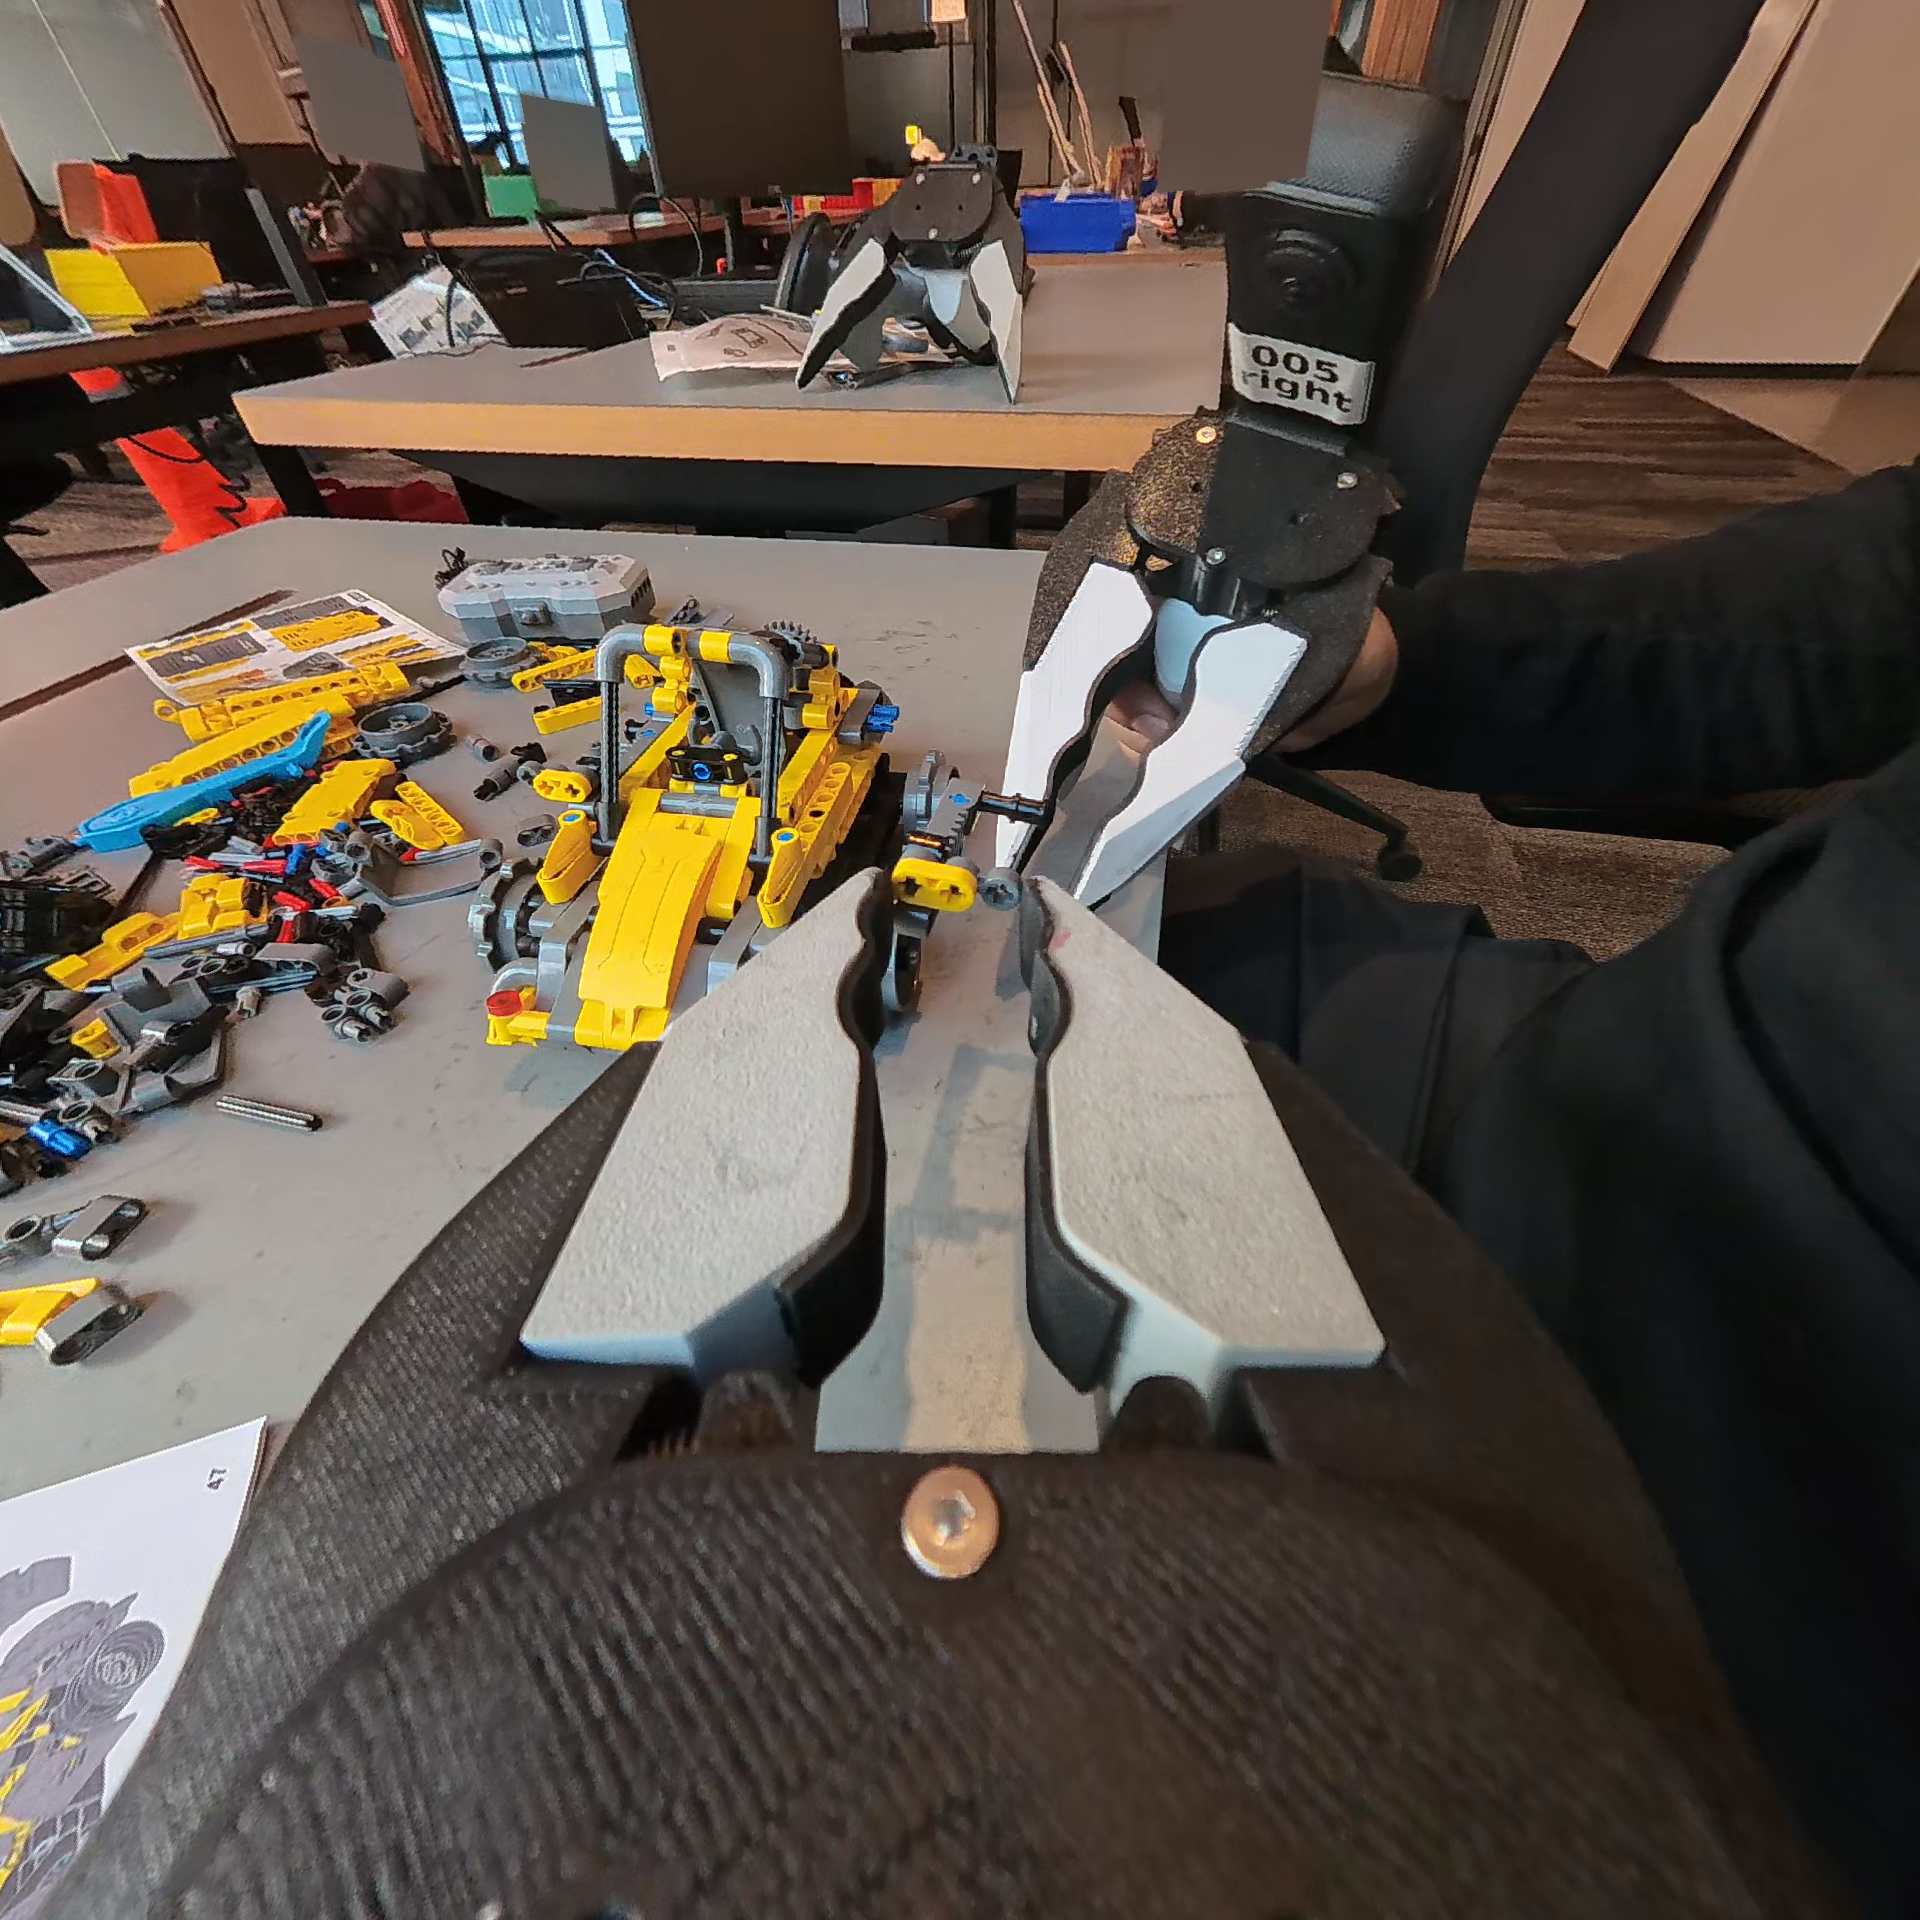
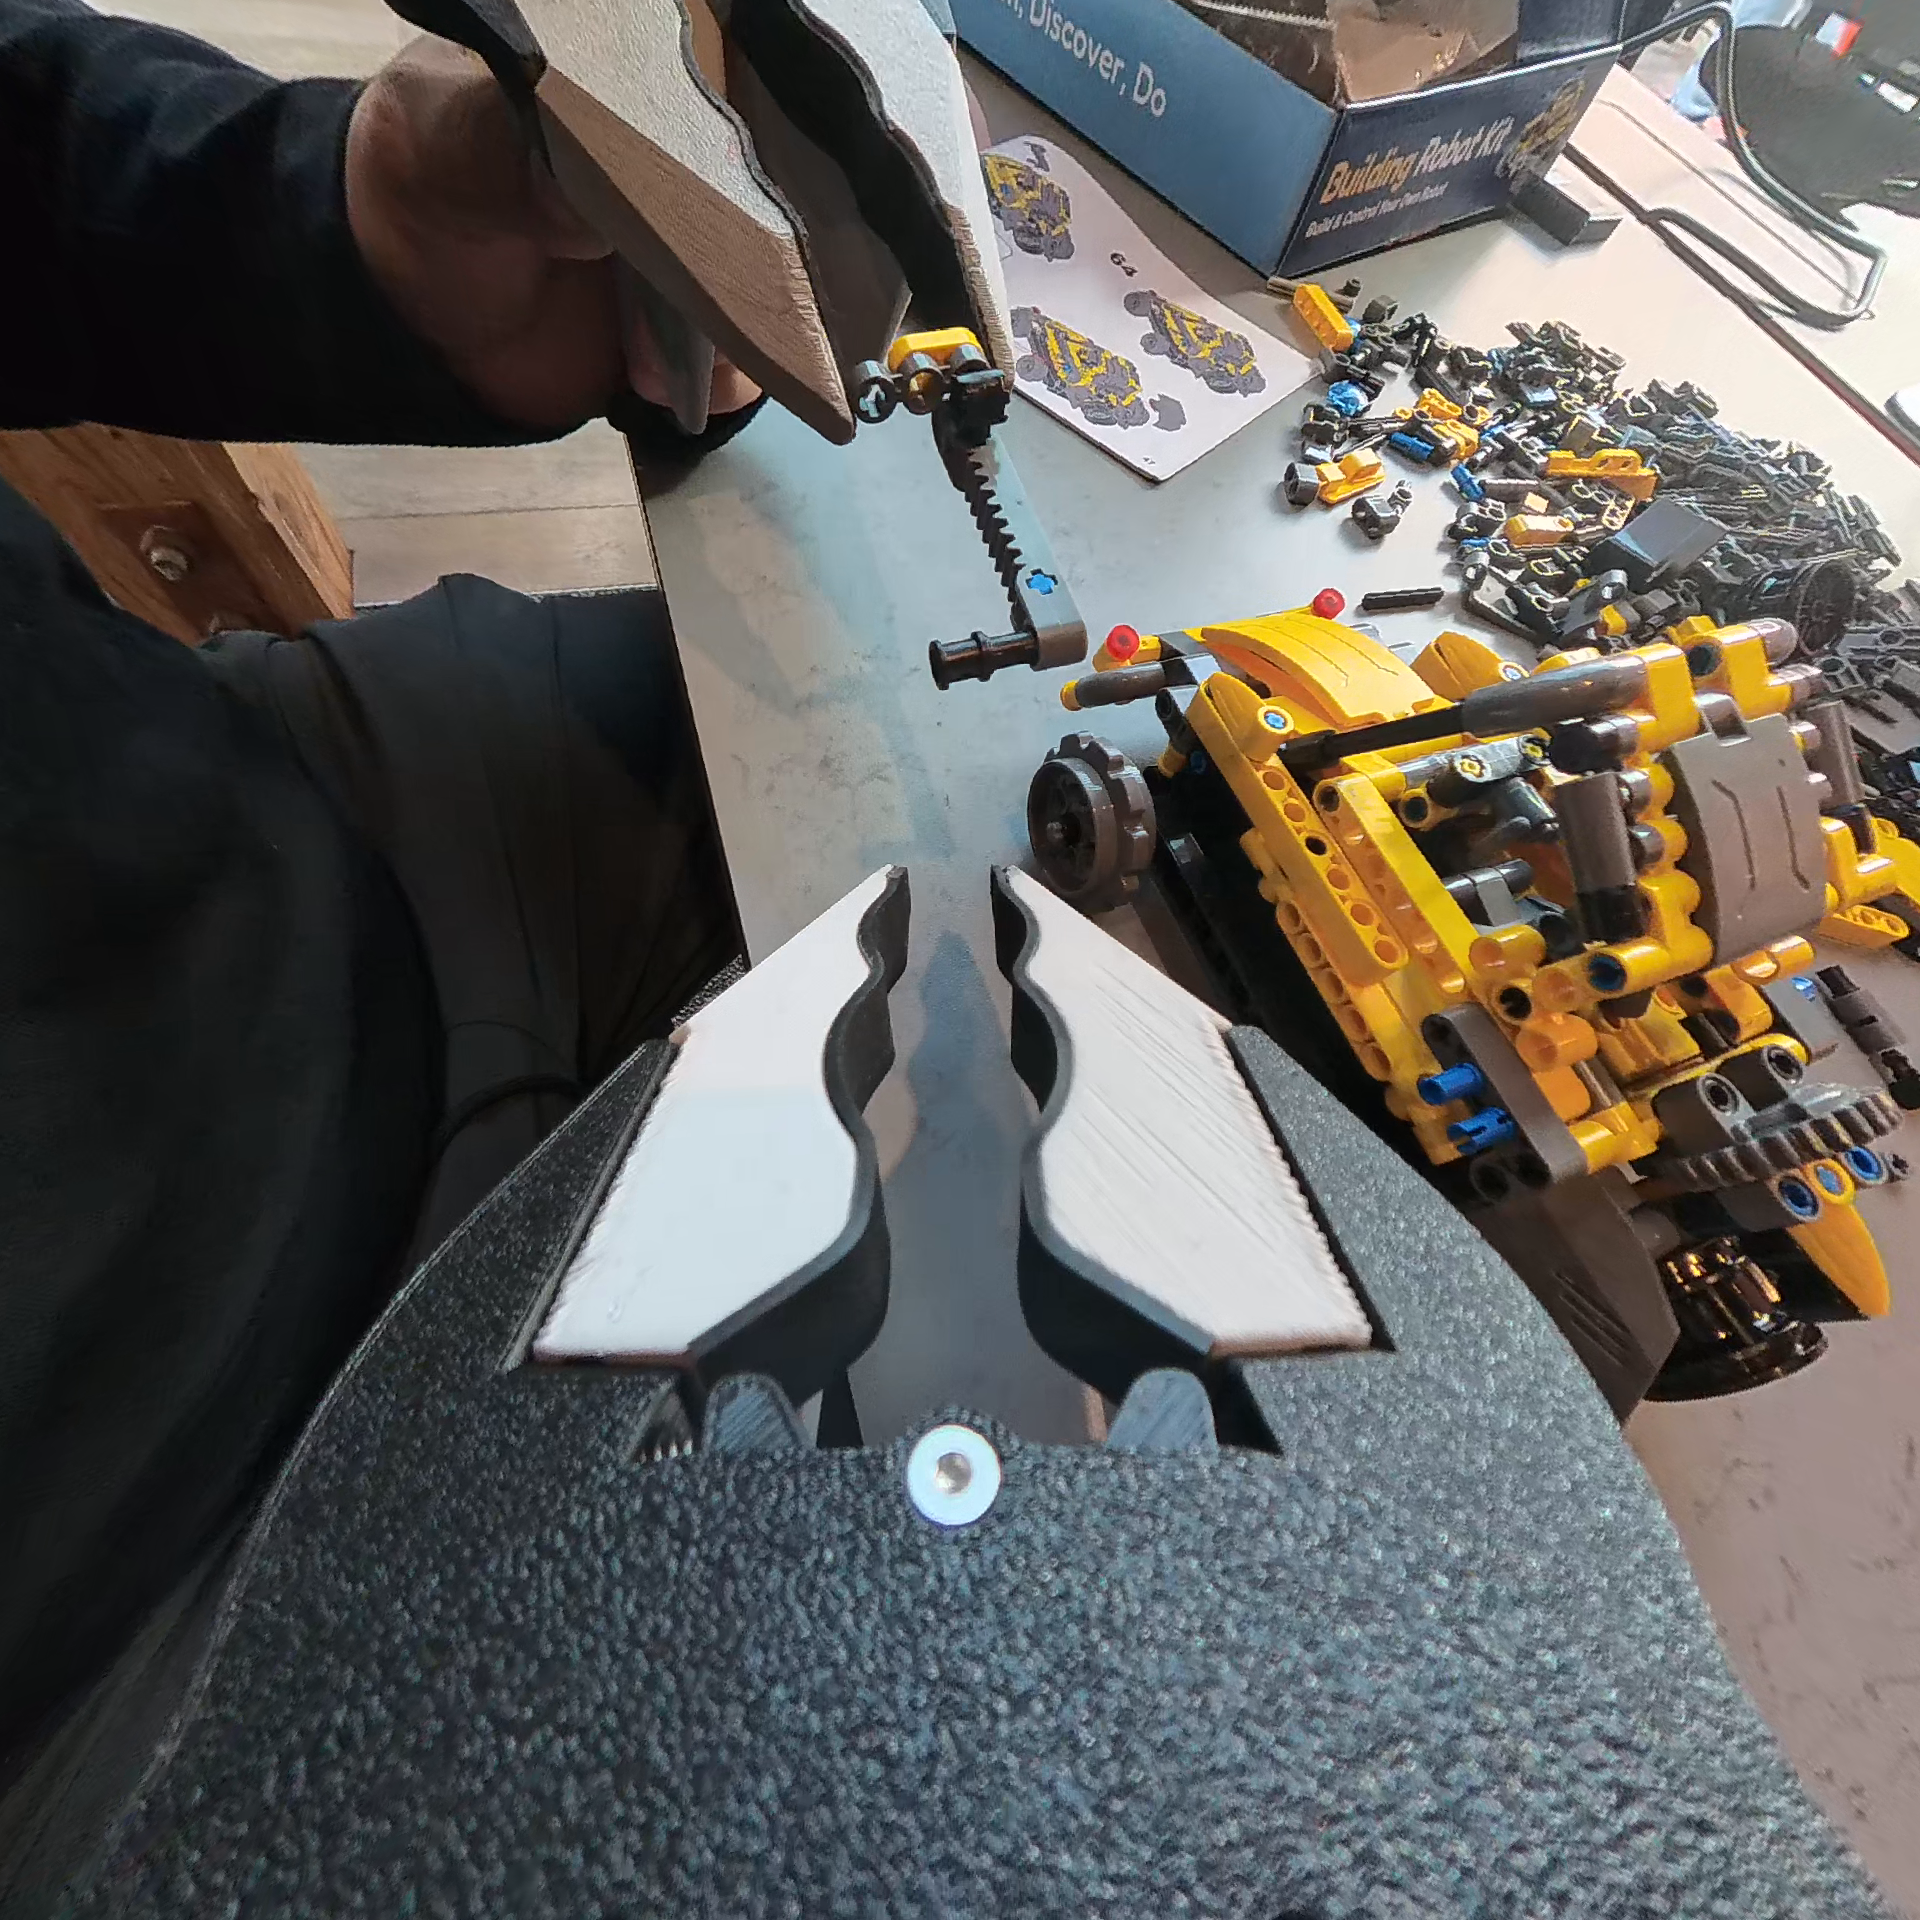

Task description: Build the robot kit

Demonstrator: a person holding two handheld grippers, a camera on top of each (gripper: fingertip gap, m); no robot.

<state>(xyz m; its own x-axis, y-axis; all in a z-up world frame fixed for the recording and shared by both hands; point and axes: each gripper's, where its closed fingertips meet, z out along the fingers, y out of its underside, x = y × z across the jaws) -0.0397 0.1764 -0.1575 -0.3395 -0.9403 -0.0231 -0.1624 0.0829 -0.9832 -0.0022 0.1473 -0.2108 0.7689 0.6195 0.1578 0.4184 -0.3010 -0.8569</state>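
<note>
My left gripper (image 1: 961,888) is shut on a small subassembly: a yellow connector (image 1: 933,883) on a grey axle, with a dark toothed rack (image 2: 1003,499) hanging from it and a black pin (image 2: 971,649) at the rack's far end. The right wrist view shows it (image 2: 925,390) holding this above the grey table (image 2: 831,644). My right gripper (image 2: 945,883) is open a little and empty, its tips just short of the black pin. In the left wrist view it (image 1: 1039,862) points down beside the subassembly. A yellow and grey brick vehicle (image 1: 665,862) (image 2: 1455,883) stands next to both.
Loose yellow, black and grey parts (image 1: 208,883) (image 2: 1610,468) are piled beyond the vehicle. An instruction booklet (image 2: 1143,353) and a blue kit box (image 2: 1299,135) lie at the far end. A grey battery block (image 1: 545,592) sits behind the vehicle. A spare gripper (image 1: 925,281) rests on the back table. The gap from one gripper's tips to the other's is roughly 8 cm.
</note>
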